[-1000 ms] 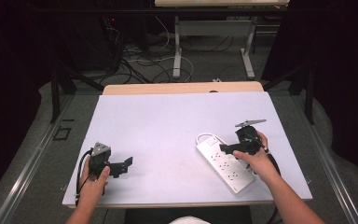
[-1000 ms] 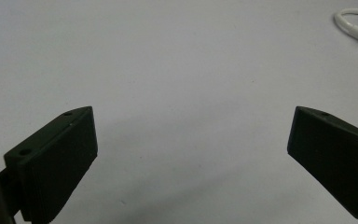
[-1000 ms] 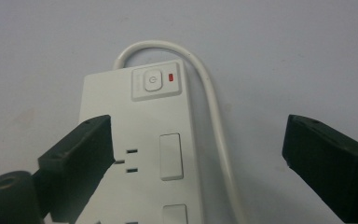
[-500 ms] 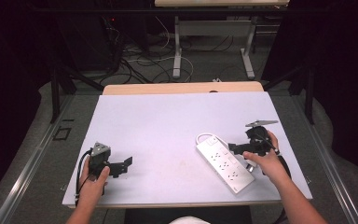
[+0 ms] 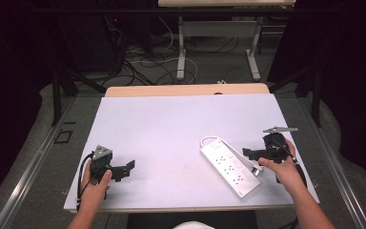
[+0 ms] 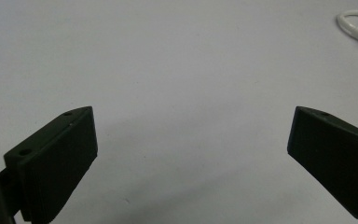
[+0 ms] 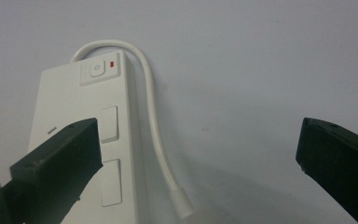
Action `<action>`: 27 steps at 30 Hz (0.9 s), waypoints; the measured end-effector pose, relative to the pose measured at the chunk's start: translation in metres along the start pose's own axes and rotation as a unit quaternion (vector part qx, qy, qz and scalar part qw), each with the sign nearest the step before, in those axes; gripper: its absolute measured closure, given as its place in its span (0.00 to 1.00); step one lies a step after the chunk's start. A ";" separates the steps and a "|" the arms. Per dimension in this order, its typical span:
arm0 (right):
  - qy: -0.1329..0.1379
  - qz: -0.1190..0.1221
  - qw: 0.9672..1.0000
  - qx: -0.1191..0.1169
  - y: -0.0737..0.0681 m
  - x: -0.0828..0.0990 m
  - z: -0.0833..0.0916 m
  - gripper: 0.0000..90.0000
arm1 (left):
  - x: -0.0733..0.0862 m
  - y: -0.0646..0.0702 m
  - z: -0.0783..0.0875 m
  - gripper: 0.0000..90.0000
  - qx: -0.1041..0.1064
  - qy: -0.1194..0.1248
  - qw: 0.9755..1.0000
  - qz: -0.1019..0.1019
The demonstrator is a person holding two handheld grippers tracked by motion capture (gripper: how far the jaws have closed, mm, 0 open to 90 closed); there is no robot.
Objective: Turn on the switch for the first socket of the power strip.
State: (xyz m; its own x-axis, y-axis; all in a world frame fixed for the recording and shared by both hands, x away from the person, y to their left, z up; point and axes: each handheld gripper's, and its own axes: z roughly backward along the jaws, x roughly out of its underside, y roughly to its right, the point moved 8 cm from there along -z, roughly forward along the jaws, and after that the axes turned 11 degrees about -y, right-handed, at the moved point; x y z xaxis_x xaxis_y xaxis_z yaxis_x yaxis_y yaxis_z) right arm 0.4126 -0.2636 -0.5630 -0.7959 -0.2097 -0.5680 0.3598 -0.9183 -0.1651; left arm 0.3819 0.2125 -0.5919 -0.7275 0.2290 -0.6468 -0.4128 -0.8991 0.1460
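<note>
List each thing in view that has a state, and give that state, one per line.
Power strip: flat on the table, sockets up, nothing plugged in, free of both grippers.
Cable: looped round the strip's switch end.
Left gripper: jaws open, nothing between them.
Right gripper: jaws open, have just been opening, nothing gripped.

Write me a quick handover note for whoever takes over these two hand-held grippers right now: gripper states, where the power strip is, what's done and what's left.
Left hand-held gripper: open, nothing between its jaws, resting near the front left of the table.
Right hand-held gripper: open; its jaws have just been opening, nothing is between them, and it sits just right of the power strip.
Power strip: white, lying flat and slanted at the front right of the table, its white cable looping around the switch end and along its side.
Done: the strip appears released, neither gripper holds it.
Left: not clear from here; probably handling the strip or its cable again.
</note>
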 end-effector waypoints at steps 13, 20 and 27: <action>0.027 -0.040 0.999 0.014 0.028 0.012 0.006 0.02 | 0.000 0.000 0.001 0.02 0.000 -0.003 1.000 0.002; 0.042 -0.062 0.997 0.023 0.041 0.016 0.007 0.03 | 0.000 -0.001 0.001 0.02 0.000 -0.002 1.000 0.002; 0.038 -0.074 0.996 0.032 0.050 0.021 0.004 0.05 | 0.000 -0.001 0.001 0.02 0.001 -0.002 1.000 0.002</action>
State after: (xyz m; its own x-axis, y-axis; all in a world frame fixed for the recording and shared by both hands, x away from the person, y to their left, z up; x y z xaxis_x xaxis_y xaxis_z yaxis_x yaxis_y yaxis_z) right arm 0.4119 -0.3153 -0.5800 -0.7982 -0.0461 -0.6006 0.2075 -0.9571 -0.2022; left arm 0.3816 0.2140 -0.5913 -0.7313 0.2279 -0.6429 -0.4112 -0.8993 0.1490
